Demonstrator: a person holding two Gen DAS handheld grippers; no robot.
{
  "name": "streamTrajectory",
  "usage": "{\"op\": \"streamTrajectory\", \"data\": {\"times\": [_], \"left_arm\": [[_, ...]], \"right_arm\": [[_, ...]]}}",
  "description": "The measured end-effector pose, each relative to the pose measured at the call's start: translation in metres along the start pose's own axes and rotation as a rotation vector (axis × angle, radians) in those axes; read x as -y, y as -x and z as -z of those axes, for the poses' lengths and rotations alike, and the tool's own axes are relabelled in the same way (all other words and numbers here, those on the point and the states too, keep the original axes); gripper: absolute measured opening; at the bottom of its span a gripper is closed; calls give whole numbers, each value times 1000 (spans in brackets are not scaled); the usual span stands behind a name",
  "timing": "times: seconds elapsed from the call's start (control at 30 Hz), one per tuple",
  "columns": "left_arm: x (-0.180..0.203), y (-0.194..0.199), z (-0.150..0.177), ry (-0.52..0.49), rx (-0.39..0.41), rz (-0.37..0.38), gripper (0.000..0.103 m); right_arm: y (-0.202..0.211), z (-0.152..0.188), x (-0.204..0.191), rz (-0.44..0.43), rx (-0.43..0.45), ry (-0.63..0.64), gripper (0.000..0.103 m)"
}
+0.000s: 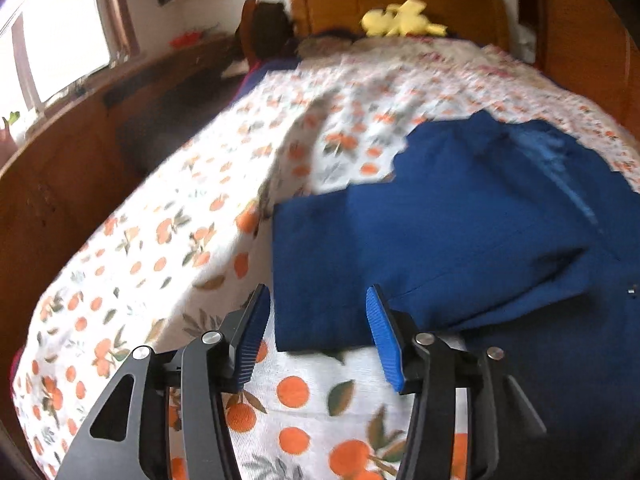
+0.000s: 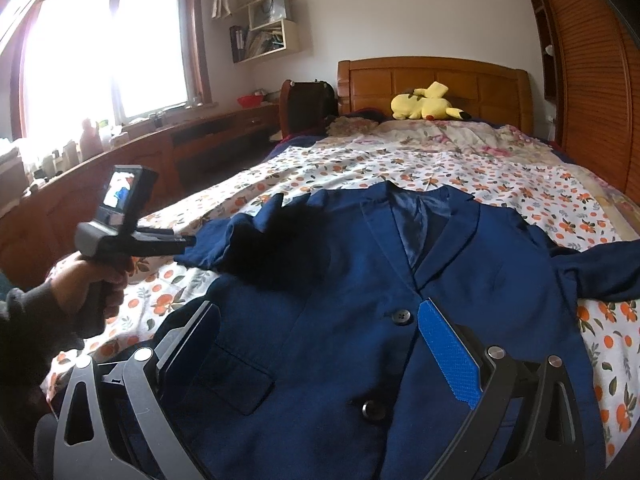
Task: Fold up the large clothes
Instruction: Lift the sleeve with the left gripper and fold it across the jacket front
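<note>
A navy blazer point(image 2: 340, 280) lies face up on the bed with its front buttoned and its collar toward the headboard. Its left sleeve point(image 1: 400, 240) is folded across, and the cuff end lies between the fingers of my left gripper point(image 1: 318, 292). That gripper is open, and its blue pads point(image 1: 382, 332) do not press the cloth. In the right wrist view, a hand holds the left gripper point(image 2: 188, 242) at that sleeve. My right gripper point(image 2: 320, 312) stands open, low over the blazer's lower front, near its buttons point(image 2: 401, 316). The other sleeve point(image 2: 600, 268) lies out to the right.
The orange-print bedspread point(image 2: 480, 176) covers the bed. A yellow plush toy point(image 2: 424, 106) lies by the wooden headboard point(image 2: 432, 76). A wooden counter point(image 2: 160, 140) runs under the window on the left. A dark chair point(image 2: 306, 108) stands beside the bed, and a wardrobe point(image 2: 592, 80) is on the right.
</note>
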State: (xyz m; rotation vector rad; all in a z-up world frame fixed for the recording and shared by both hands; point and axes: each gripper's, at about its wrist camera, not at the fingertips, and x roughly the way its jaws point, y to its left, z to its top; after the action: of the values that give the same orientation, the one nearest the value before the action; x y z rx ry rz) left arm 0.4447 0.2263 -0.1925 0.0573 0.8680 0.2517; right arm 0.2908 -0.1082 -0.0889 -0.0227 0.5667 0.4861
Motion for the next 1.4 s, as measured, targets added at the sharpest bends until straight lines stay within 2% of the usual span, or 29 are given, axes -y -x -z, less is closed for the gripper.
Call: {"op": "streamTrajectory", "data": {"times": [0.2, 0.27, 0.33, 0.4, 0.63, 0.93, 1.2, 1.4], "left_arm": [[-10, -39, 1, 52, -82, 12, 52], [-8, -41, -1, 45, -91, 33, 40], [-5, -39, -4, 34, -99, 36, 14], [-1, -30, -9, 30, -85, 42, 11], [36, 45, -23, -23, 65, 77, 10], [104, 149, -15, -93, 218, 195, 10], [150, 204, 19, -139, 272, 292, 10], [165, 212, 61, -153, 271, 295, 12]], "right_arm": [[-2, 1, 1, 3, -10, -1, 96], [-1, 1, 2, 1, -11, -3, 96], [2, 1, 2, 3, -9, -3, 96], [5, 1, 2, 6, -6, -1, 96], [26, 3, 11, 23, 14, -2, 96], [43, 12, 32, 68, 10, -4, 96], [55, 20, 43, 109, 10, -6, 96], [56, 25, 46, 120, -2, -11, 96]]}}
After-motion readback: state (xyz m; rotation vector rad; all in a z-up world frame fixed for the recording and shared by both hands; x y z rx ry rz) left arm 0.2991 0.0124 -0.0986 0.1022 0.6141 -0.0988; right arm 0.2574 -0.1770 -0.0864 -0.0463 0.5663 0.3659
